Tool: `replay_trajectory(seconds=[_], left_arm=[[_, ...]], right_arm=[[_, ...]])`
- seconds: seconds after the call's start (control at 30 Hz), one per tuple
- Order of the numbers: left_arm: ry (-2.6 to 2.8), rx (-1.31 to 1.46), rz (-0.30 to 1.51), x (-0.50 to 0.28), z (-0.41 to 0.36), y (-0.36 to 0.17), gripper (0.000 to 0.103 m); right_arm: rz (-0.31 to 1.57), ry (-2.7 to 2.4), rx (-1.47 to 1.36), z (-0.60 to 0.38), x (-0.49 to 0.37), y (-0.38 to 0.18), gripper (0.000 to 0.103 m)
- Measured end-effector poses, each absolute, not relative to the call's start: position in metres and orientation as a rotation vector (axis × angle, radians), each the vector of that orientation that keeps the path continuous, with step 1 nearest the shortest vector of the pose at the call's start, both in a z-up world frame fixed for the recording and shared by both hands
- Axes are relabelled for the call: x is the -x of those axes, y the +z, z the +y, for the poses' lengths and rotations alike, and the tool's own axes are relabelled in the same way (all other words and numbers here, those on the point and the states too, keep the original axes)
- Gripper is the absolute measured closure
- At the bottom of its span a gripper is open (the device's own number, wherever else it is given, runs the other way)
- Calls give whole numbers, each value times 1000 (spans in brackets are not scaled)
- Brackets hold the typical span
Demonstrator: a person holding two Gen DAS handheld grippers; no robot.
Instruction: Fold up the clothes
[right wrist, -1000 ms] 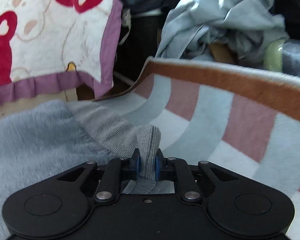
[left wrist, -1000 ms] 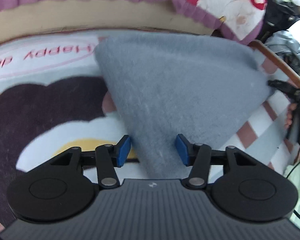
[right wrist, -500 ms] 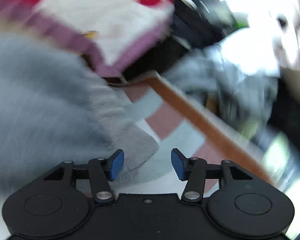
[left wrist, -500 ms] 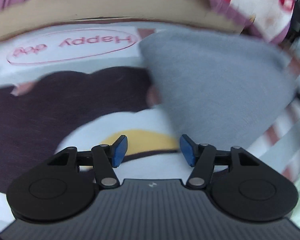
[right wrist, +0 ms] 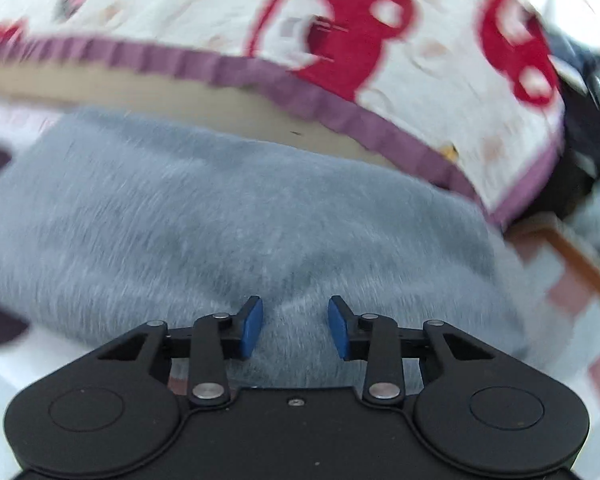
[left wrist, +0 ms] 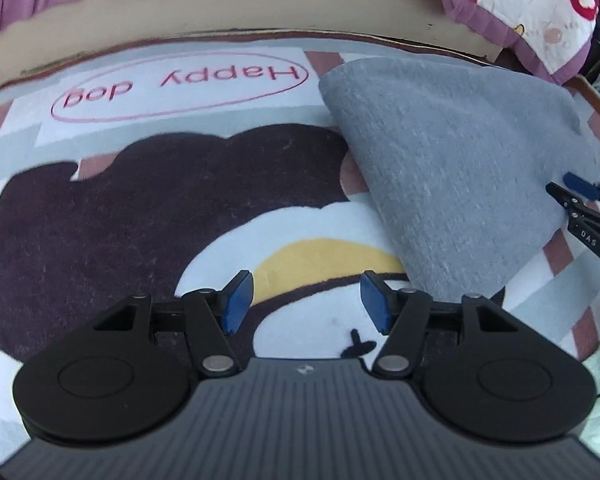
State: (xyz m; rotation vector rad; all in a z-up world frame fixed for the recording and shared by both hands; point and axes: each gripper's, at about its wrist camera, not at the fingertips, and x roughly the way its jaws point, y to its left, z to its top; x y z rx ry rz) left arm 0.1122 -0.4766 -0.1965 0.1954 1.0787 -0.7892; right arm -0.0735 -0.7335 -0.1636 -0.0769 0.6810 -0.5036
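The left gripper (left wrist: pixel 306 302) hovers low over a printed blanket (left wrist: pixel 148 216), its two blue-padded fingers (left wrist: pixel 238 300) spread wide apart with nothing between them. Below them lie the yellow and white patches of a cartoon dog design. One grey fleece garment (left wrist: pixel 452 184), folded into a broad wedge, lies on the blanket to the right of this gripper, its near corner just beside the right finger.

The right gripper (right wrist: pixel 296 328) points across the same grey fleece garment (right wrist: pixel 228 232), its fingers parted and holding nothing, the fabric filling the view in front of them; that view is blurred. In the left wrist view the right gripper (left wrist: pixel 580 194) appears at the far right edge, at the garment's side, with the letters "DAS" on its black arm.

On the blanket, pink lettering inside one oval reads "Happy dog", upside down from this angle. Behind it runs a beige bed edge (left wrist: pixel 220 12) draped with one white quilt (right wrist: pixel 204 12) trimmed in purple and printed with red bear heads.
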Motion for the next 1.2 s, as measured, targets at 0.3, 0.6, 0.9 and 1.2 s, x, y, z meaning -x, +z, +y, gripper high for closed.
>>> replay_trajectory(seconds=[0.3, 0.6, 0.9, 1.2], left_arm=[[-777, -224, 1103, -112, -478, -205, 39], [-797, -153, 1143, -121, -475, -204, 39], [-839, 111, 1245, -162, -496, -203, 39], [-804, 301, 1230, -179, -515, -183, 39]], right_arm=[[607, -89, 423, -578, 95, -155, 58], [663, -69, 462, -527, 34, -178, 45], [579, -107, 450, -540, 39, -152, 82], [522, -206, 348, -568, 52, -111, 83]])
